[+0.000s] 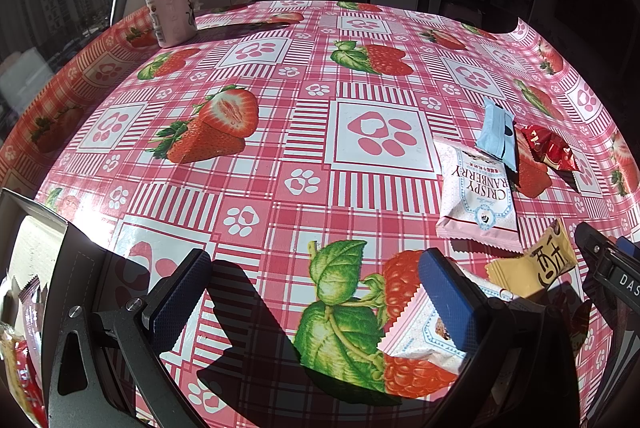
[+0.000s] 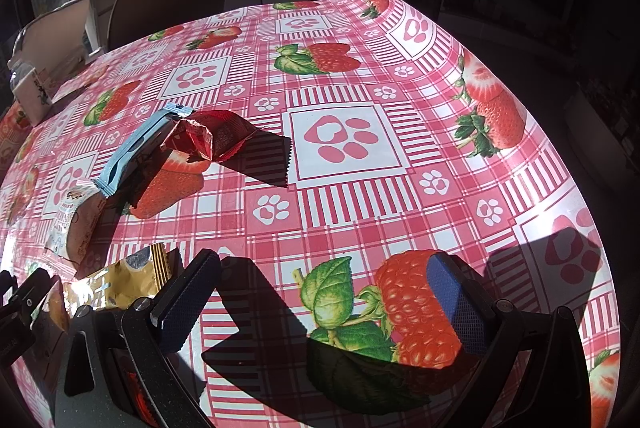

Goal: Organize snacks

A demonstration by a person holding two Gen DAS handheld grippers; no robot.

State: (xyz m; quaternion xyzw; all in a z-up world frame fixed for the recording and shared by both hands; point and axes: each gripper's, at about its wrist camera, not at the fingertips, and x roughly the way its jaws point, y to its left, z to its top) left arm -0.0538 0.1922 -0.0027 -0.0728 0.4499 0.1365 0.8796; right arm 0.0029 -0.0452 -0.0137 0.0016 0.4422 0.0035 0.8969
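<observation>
Seeing pink cranberry crisp packet [image 1: 476, 196] flat near tablecloth's [image 1: 280, 148] right edge, blue wrapper [image 1: 496, 134] overlapping its top, red wrapper [image 1: 550, 148] beside. We hold left gripper [image 1: 316, 292] and right gripper [image 2: 324, 296] spread wide, empty, above tablecloth.

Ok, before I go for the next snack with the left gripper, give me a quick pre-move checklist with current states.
1. Left gripper open, nothing between its fingers: ok.
2. Right gripper open, nothing held: ok.
3. Pink cranberry packet beside the left gripper's right finger, not between the fingers: not ok.
4. Yellow packet overlaps it: cannot tell.
5. Box at left open: ok.
6. Milk bottle upright, far off: ok.
</observation>
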